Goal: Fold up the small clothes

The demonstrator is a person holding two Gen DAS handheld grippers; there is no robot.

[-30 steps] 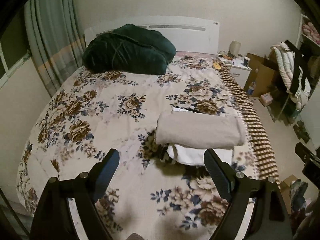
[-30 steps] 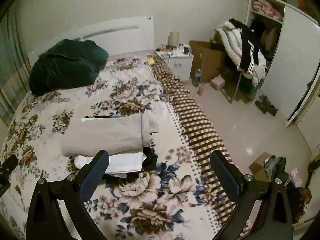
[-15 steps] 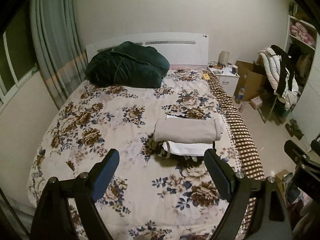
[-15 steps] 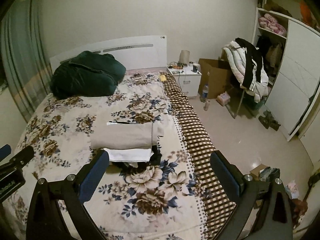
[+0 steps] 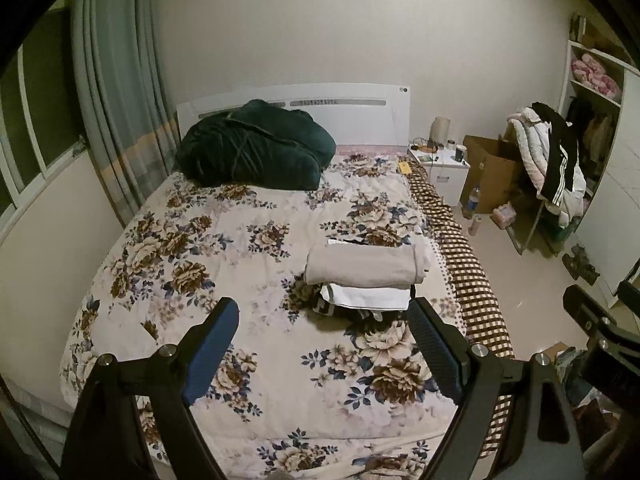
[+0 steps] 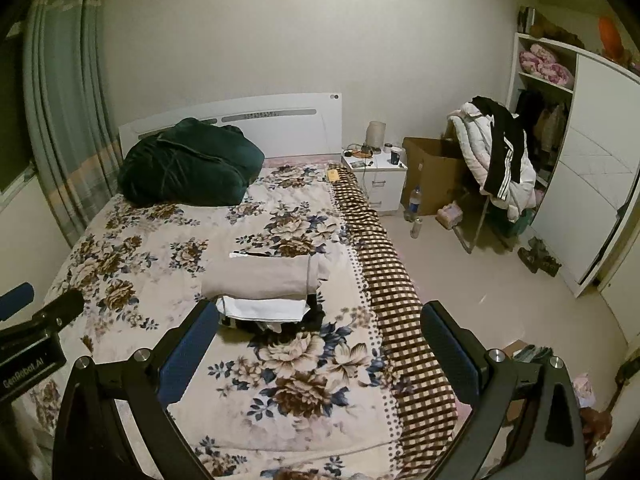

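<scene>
Across the room's middle, the floral bed [image 5: 224,264] carries a green bundle [image 5: 256,148] at its far end, and toward its right edge a neat stack of folded clothes [image 5: 364,276], beige on top, apparently finished. Left gripper [image 5: 324,344] and right gripper [image 6: 320,340] hang empty, jaws wide apart, farther back than a second ago.

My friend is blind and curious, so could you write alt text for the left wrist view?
A stack of folded clothes, a beige folded garment over a white folded cloth and something dark, lies on a floral-patterned bed quilt. The open left gripper hangs above the bed's foot, holding nothing. A dark green bundled blanket sits by the white headboard.
</scene>
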